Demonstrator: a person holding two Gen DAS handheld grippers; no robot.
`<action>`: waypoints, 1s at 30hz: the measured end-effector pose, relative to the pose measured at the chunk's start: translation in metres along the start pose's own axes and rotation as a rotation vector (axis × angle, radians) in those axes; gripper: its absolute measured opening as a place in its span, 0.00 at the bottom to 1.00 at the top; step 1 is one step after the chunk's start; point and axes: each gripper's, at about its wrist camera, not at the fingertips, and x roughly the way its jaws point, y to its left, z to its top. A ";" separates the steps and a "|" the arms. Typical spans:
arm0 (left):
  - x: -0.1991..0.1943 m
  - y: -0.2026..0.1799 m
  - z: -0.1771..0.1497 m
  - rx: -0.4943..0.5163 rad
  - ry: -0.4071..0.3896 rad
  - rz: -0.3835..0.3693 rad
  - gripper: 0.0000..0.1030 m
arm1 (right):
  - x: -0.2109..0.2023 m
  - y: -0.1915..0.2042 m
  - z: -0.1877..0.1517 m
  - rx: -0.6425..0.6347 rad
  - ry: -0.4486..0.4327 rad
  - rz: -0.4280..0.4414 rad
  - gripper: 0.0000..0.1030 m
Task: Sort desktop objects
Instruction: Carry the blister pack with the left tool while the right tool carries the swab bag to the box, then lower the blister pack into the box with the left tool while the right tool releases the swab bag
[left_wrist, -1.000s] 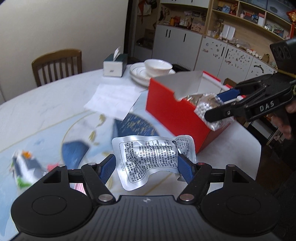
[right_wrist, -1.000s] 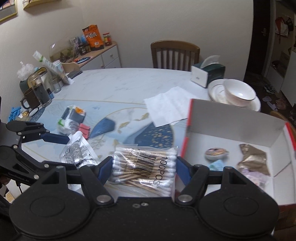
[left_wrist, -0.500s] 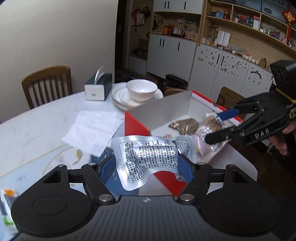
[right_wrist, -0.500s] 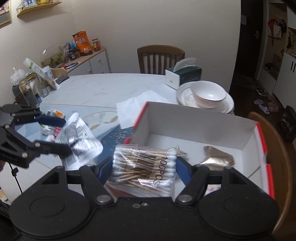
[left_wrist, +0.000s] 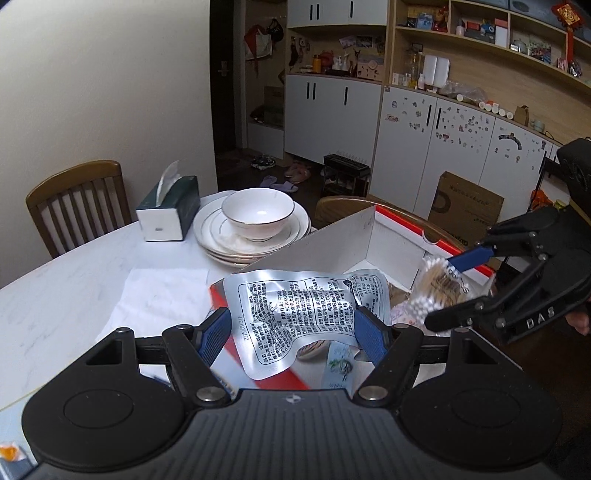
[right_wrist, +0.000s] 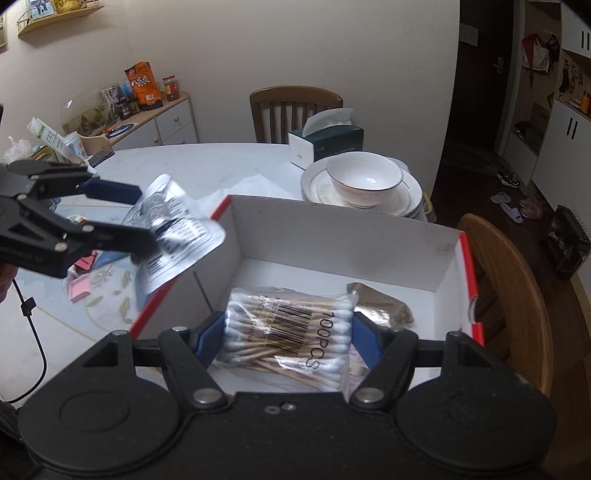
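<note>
My left gripper (left_wrist: 293, 330) is shut on a silver foil pouch (left_wrist: 303, 310) with black print and holds it over the near left rim of the red-and-white box (left_wrist: 391, 243). The pouch also shows in the right wrist view (right_wrist: 173, 229), with my left gripper (right_wrist: 144, 214) at the box's left wall. My right gripper (right_wrist: 288, 334) is shut on a clear bag of cotton swabs (right_wrist: 291, 328) and holds it above the box's inside (right_wrist: 332, 243). From the left wrist view my right gripper (left_wrist: 448, 290) and the swab bag (left_wrist: 436, 291) hang over the box's right side.
In the box lie a brown foil packet (right_wrist: 380, 304) and small items. Behind it stand a bowl on stacked plates (right_wrist: 362, 181), a tissue box (right_wrist: 325, 142) and white paper (left_wrist: 162, 291). Wooden chairs (right_wrist: 513, 291) stand around the table. Pink clips (right_wrist: 83, 286) lie at left.
Both grippers have moved from the table toward the box with their loads. The swab bag is now over the box's inside; the pouch has reached its left rim.
</note>
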 end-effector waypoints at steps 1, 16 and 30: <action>0.005 -0.001 0.002 0.002 0.004 0.001 0.70 | 0.001 -0.002 -0.001 0.001 0.002 -0.001 0.69; 0.075 -0.038 0.024 0.125 0.081 0.063 0.70 | 0.021 -0.021 -0.002 -0.009 0.033 -0.017 0.69; 0.132 -0.043 0.029 0.121 0.227 0.062 0.70 | 0.055 -0.032 -0.007 -0.034 0.113 -0.057 0.69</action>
